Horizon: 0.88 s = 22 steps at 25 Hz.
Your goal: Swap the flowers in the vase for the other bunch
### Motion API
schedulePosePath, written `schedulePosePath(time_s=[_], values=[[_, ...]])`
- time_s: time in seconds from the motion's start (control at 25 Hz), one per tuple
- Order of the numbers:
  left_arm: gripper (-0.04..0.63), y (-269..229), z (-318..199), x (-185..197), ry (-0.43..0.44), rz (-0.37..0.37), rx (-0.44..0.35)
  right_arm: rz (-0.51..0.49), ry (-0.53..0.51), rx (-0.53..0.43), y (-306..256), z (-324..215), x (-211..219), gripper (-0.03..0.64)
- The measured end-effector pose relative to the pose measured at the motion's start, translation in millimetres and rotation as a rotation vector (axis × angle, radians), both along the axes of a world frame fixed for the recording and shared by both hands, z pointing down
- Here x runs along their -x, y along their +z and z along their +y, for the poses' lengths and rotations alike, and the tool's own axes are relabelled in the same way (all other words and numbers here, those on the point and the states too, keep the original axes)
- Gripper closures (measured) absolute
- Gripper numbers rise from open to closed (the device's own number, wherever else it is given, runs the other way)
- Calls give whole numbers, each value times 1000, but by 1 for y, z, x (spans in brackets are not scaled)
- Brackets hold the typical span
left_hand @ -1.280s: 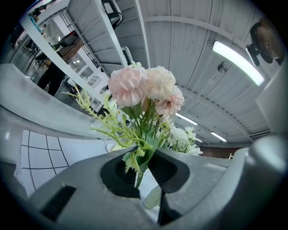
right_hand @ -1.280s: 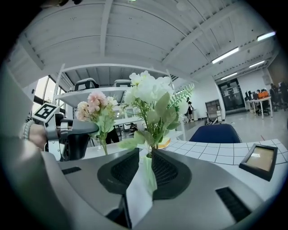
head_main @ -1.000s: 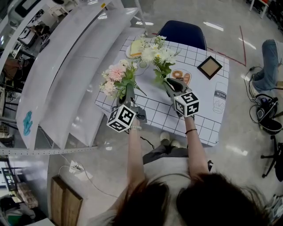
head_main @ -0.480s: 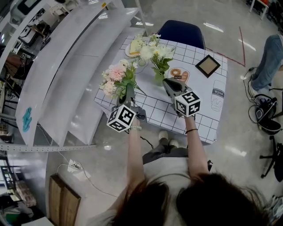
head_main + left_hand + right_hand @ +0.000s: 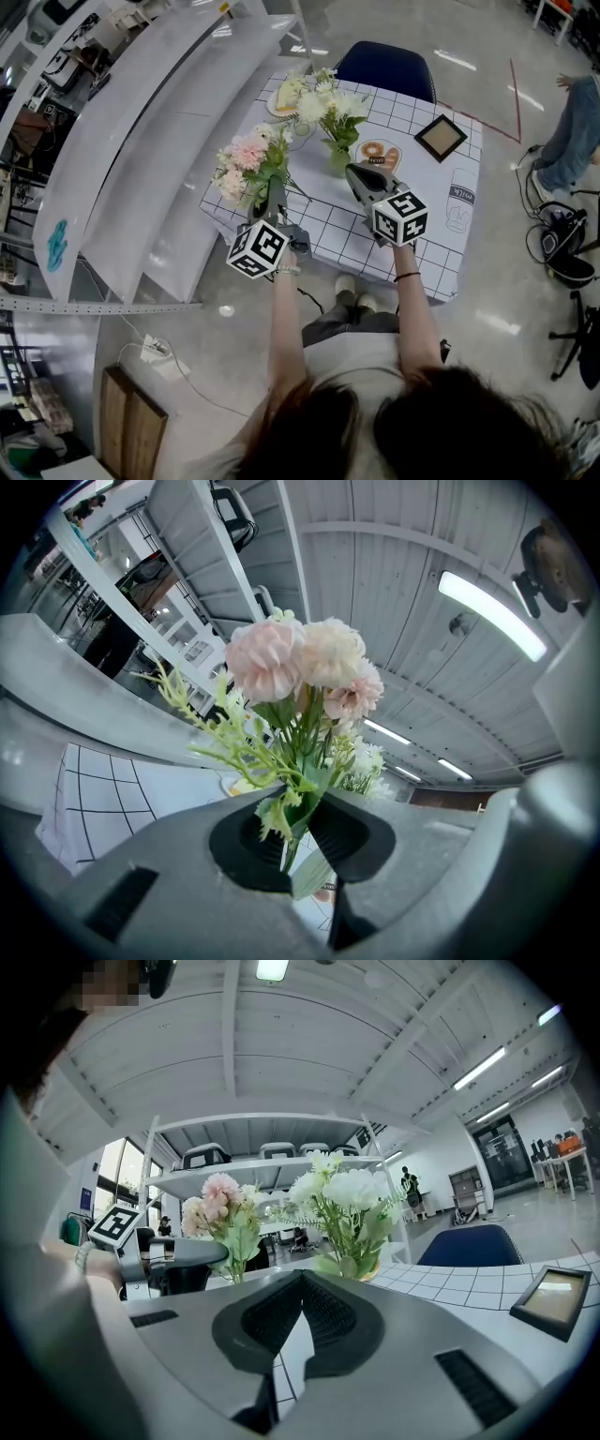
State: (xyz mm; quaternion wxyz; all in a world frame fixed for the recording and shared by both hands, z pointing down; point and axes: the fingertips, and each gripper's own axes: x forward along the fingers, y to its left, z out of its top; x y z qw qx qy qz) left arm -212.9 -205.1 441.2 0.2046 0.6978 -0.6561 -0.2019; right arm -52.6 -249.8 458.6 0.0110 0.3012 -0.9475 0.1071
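A pink bunch (image 5: 246, 161) hangs over the table's left edge, its stems pinched in my left gripper (image 5: 272, 192). In the left gripper view the green stems (image 5: 292, 789) run between the pads of that gripper (image 5: 298, 803). A white bunch (image 5: 330, 101) stands upright in a small green glass vase (image 5: 339, 159) near the middle of the table. My right gripper (image 5: 354, 173) points at the vase from just in front of it. In the right gripper view that gripper (image 5: 300, 1277) is shut with nothing in it, and the white bunch (image 5: 347, 1194) stands just beyond its tips.
The table (image 5: 328, 230) has a white checked cloth. On it are a plate with yellow food (image 5: 284, 97), a plate with a doughnut (image 5: 382, 157), a dark picture frame (image 5: 443, 139) and a lying carton (image 5: 464, 202). A blue chair (image 5: 386, 67) stands behind, white shelves (image 5: 141, 150) to the left.
My right gripper has risen a little beside the vase. My left gripper has kept still with the pink bunch.
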Motion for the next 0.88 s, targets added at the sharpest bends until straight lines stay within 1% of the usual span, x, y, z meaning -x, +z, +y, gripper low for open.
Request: schedulePosePath(time_s=[0.48,0.88], values=[[548,1,6,-3,-3,-7,0,-30,-11,-19,-11,3,-4,607],[548,1,11,-1,-16,-4,1,-26,-15,-20,-11,6,-5,607]])
